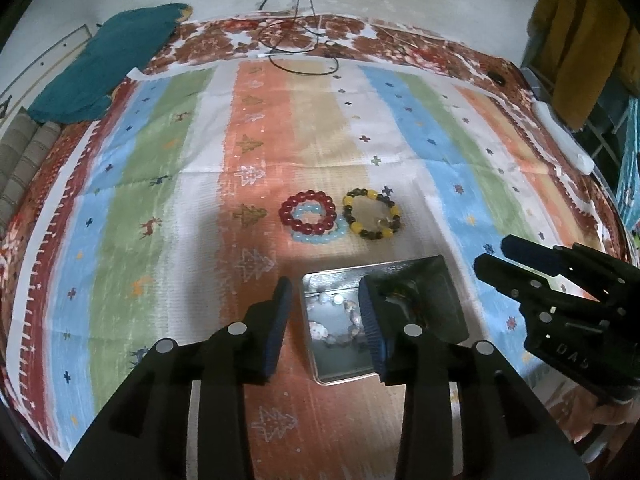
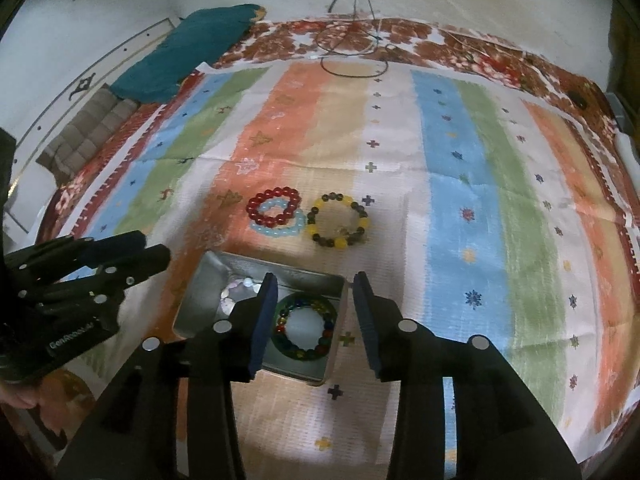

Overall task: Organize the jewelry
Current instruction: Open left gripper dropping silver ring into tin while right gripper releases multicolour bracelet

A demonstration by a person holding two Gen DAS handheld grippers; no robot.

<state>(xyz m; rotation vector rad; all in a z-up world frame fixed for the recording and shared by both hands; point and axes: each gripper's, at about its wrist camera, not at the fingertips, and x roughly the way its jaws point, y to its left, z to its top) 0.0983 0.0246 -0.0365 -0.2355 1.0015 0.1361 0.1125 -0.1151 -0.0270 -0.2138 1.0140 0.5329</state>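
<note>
An open metal tin lies on the striped cloth. It holds a pale bead bracelet and a multicoloured bead bracelet. Beyond the tin lie a red bracelet overlapping a light blue one, and a yellow-and-dark bracelet beside them. My left gripper is open and empty over the tin's left side; it also shows in the right wrist view. My right gripper is open and empty over the tin's right side; it also shows in the left wrist view.
A teal cloth and a grey cushion lie at the far left. Black cables loop at the far edge. A yellow garment hangs at the right.
</note>
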